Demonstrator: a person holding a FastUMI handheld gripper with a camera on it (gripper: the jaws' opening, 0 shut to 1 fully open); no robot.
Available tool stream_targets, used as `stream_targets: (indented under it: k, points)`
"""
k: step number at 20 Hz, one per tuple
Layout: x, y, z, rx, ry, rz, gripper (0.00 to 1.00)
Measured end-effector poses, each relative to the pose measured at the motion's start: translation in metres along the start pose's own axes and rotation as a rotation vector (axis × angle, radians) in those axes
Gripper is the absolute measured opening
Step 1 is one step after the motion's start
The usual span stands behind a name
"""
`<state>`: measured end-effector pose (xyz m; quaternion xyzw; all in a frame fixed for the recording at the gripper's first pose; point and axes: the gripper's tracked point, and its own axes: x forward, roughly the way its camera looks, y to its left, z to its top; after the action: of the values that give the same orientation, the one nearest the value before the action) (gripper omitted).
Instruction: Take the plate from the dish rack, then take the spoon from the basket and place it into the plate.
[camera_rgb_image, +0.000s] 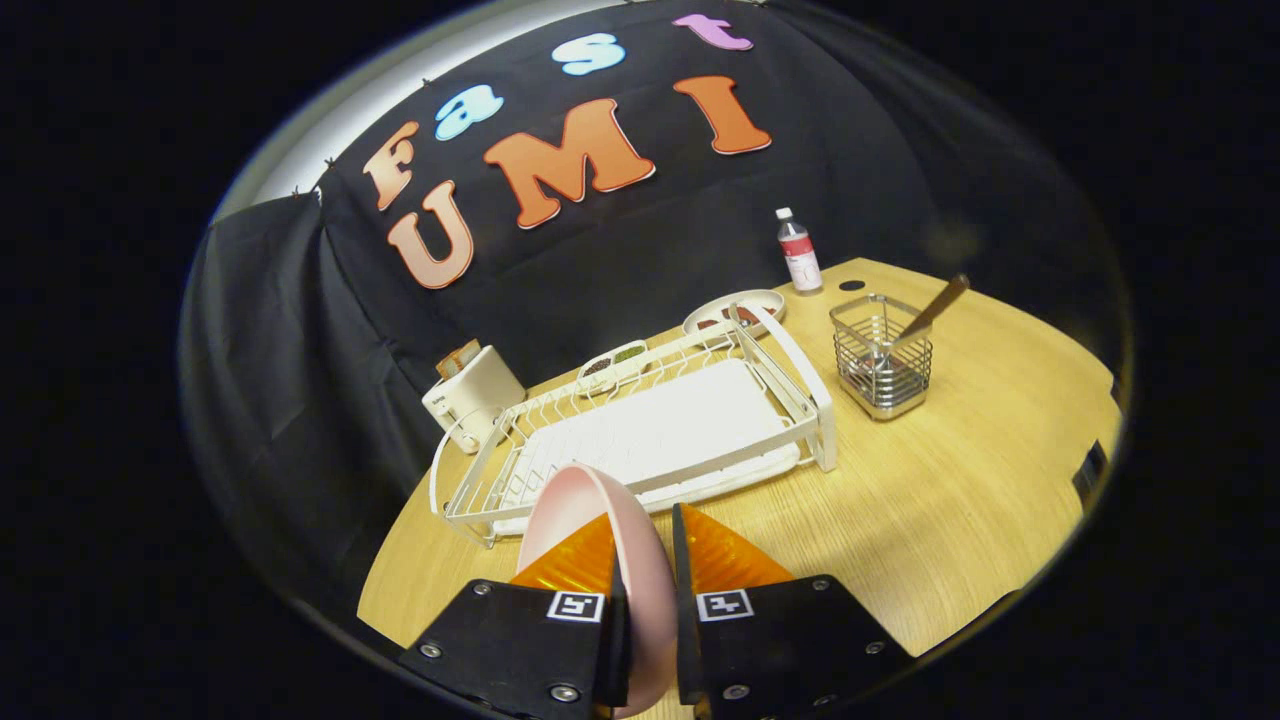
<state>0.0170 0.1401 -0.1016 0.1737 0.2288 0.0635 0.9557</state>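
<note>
The claw (645, 560) grips a smooth pink plate (600, 530) on edge, both ribbed fingers pressing its rim. Just beyond lies the white wire rack (640, 430) on the wooden table (930, 500). Far right, a spoon (930, 310) leans in a steel mesh basket (882, 355), with a bottle (798, 252) behind.

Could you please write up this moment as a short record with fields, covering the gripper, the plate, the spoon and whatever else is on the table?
hand-held gripper: shut on the plate, one finger on each side of its rim
plate: pink, held on edge, lifted out just in front of the dish rack
dish rack: white, on the table, no dishes in it
spoon: standing tilted in the basket
basket: wire, right of the dish rack
table: light wood
other items: bottle, toaster, small dishes behind the rack
step left: spoon not yet moved
</note>
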Motion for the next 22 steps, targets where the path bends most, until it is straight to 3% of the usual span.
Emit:
stream_targets:
  k: [6, 12, 16, 22]
  points:
    - [0.006, -0.022, -0.027, 0.096, 0.023, -0.033, 0.19]
    - [0.012, -0.021, -0.036, 0.069, 0.028, -0.02, 0.21]
    - [0.021, -0.033, -0.055, 0.058, 0.068, -0.06, 0.21]
    - [0.026, -0.027, -0.056, 0.02, 0.066, -0.029, 0.21]
